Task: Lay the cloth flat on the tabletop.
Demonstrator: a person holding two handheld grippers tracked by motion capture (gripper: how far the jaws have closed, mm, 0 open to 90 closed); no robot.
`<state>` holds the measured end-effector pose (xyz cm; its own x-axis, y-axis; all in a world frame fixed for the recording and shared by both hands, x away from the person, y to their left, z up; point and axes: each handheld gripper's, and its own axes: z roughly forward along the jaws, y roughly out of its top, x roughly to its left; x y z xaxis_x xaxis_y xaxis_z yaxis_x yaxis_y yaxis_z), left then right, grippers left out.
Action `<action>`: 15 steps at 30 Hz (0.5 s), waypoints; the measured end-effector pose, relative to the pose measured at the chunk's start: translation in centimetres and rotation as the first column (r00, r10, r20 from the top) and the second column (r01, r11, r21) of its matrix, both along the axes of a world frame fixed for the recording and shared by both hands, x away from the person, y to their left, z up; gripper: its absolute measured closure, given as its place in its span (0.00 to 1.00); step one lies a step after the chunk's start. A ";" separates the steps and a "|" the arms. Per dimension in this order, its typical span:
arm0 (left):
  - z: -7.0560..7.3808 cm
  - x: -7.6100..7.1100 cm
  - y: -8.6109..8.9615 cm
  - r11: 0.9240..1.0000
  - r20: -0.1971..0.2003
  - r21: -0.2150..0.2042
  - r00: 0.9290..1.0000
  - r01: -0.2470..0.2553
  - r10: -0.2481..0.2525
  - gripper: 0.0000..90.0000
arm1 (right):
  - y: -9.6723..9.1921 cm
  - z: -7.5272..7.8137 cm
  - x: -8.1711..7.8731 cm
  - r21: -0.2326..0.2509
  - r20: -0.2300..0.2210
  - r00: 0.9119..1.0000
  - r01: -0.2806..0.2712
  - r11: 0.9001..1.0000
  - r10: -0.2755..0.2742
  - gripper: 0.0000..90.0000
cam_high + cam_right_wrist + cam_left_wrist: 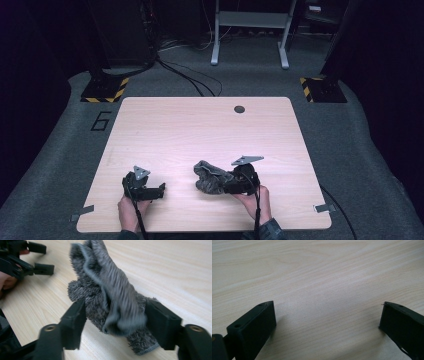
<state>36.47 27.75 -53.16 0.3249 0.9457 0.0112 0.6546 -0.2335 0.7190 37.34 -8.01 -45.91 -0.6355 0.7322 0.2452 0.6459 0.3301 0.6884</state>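
A grey fuzzy cloth point(209, 176) lies bunched on the light wooden table point(200, 125), toward the near edge, right of centre. My right gripper point(226, 184) comes at it from the right, low over the table. In the right gripper view the cloth point(110, 292) stands crumpled and blurred between the jaws of that gripper point(115, 312), which stand wide apart on either side of it; the gripper is open. My left gripper point(161, 189) rests near the front left, open, with bare wood between its jaws point(328, 312). It shows far off as well point(48, 259).
A dark round hole point(239, 109) sits in the table near its far edge. Beyond the table, stands with yellow-and-black bases point(105, 90) point(322, 89), a metal frame point(250, 30) and cables point(190, 75) are on the grey floor.
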 end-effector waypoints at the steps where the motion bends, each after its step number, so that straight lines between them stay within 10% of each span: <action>1: 0.0 0.0 0.0 1.000 0.000 0.002 1.000 0.000 0.000 0.00 | -0.5 0.4 -0.2 0.012 0.024 1.000 -0.002 1.000 0.001 0.37; 15: 3.0 -0.8 -1.8 0.988 0.066 -0.121 0.994 0.096 -0.088 0.07 | -3.0 0.8 0.7 0.022 0.054 0.997 0.049 0.999 -0.051 0.48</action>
<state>35.63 25.95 -50.12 0.4127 0.9072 -0.0819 0.5894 -0.1974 0.7833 38.06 -10.97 -45.09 -0.6110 0.7585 0.2265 0.6225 0.2836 0.7294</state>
